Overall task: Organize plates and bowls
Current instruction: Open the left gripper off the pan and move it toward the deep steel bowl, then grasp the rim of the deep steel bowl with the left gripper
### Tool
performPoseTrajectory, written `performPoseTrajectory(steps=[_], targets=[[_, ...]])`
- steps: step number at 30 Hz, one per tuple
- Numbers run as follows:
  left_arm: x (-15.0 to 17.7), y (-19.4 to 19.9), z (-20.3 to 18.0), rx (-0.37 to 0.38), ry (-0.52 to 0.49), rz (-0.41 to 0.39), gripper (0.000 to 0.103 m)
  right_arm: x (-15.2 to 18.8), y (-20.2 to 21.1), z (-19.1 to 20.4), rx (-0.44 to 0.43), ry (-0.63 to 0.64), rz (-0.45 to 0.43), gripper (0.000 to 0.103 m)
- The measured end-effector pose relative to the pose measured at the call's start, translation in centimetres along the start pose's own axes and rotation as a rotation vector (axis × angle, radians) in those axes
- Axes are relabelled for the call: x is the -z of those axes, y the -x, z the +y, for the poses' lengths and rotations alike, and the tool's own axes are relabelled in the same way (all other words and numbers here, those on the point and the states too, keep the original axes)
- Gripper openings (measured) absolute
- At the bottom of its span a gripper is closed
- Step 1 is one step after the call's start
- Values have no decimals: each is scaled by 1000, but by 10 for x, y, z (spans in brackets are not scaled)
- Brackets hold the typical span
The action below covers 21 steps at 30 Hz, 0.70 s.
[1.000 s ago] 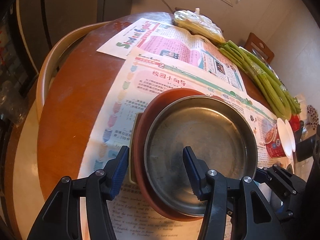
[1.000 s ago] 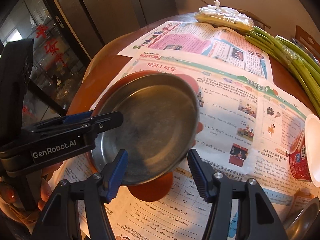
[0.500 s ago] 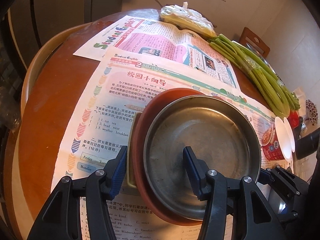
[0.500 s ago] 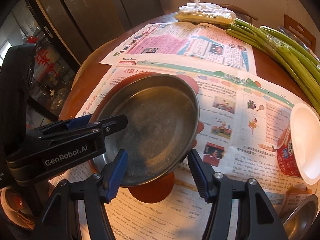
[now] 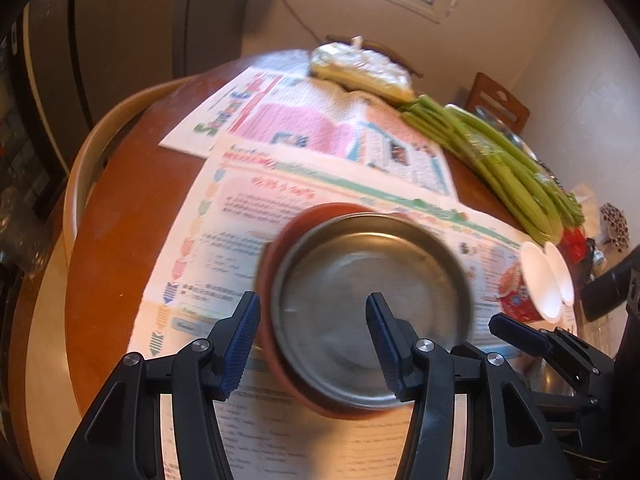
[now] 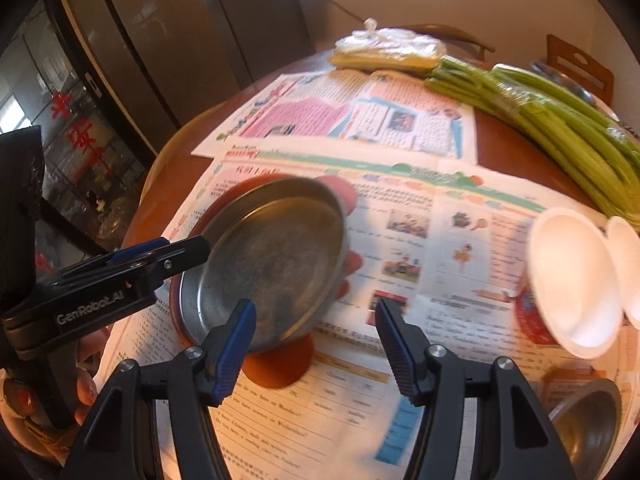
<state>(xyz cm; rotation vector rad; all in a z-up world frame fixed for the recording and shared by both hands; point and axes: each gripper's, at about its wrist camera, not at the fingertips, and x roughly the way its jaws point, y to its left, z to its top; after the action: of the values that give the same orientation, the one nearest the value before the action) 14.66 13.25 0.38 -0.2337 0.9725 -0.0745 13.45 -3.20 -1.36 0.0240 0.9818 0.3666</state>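
A steel plate sits in a red-brown dish. The stack is tilted and held off the newspaper-covered round table. My left gripper is shut on the stack's near rim, with one finger outside the red dish and the other over the steel plate. It also shows from the side in the right wrist view as the left gripper. My right gripper stands open at the stack's near right edge; its left pad fronts the rim and its right finger is over the newspaper.
Two white bowls stand at the right on a red cup. A steel bowl is at the near right. Celery stalks and a plastic bag lie at the far side. A chair stands behind the table.
Both grippers have risen and shifted over the table, so the newspapers look farther away. The plate stack has kept its place between the left fingers. Neither gripper's opening has changed.
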Motion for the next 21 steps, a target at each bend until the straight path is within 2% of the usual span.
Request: performPoseTrajectory(steps=[7,12,21], targets=[[9,15,-44,31,-61,-32,57,16,41,-27,45,-15,-78,62],[22,19,-84,60,-116,-33,57,34,72,-61,82,-58,-129,62],[54,11,-153,92,-211,-8,57,72,103,-128,167,-136,-144,62]])
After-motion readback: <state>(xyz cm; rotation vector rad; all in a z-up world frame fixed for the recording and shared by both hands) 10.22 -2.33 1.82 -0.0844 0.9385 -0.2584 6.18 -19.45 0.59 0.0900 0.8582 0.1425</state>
